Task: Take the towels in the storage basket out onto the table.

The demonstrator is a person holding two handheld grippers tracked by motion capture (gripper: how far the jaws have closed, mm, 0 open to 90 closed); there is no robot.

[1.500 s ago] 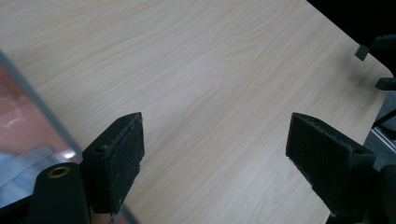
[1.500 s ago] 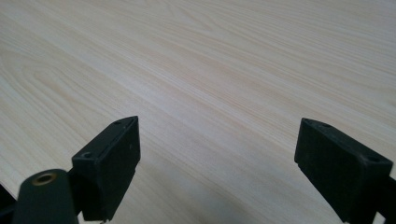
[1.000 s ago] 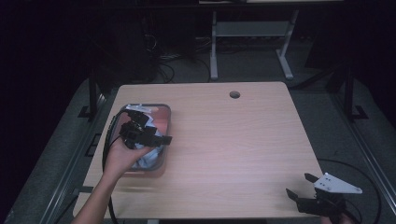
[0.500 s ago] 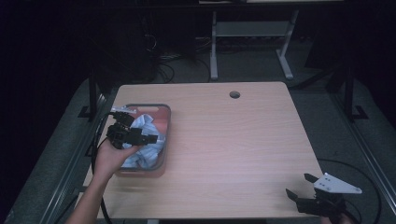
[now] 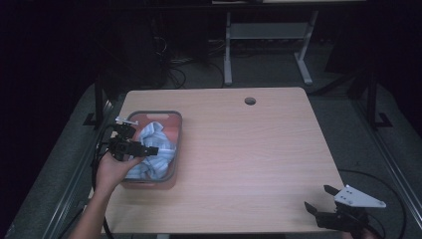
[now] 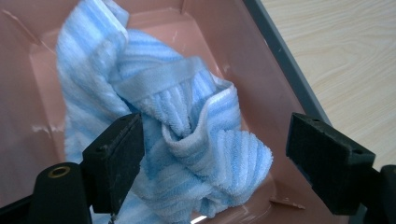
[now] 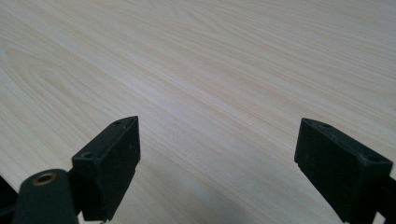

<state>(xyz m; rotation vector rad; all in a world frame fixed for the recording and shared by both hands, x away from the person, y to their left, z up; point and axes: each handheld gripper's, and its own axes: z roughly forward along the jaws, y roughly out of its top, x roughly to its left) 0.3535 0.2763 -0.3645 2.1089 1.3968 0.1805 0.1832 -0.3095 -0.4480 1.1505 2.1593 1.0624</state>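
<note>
While the left gripper (image 5: 133, 147) hangs over the near end of the pink bin (image 5: 172, 149), its two black jaws stand wide apart and hold nothing. The blue and white striped towel (image 5: 152, 149) lies bunched up inside the bin, which sits near the left edge of the wooden table (image 5: 259, 159). In the left gripper view, the towel (image 6: 173, 130) is all folds and bumps, and it rests on the pink floor of the bin (image 6: 243, 65). One jaw is right next to the cloth on the left. The other jaw is off to the right, over the bin's wall, with a gap between it and the towel. It is hard to tell if the left jaw touches the cloth. The person's left hand (image 5: 112, 169) holds this gripper from below, and a black cable hangs off the table's side.

The right gripper (image 5: 326, 204) is far away, at the near right corner of the table. Its jaws are wide apart too, and bare wood (image 7: 224, 93) shows between them.
</note>
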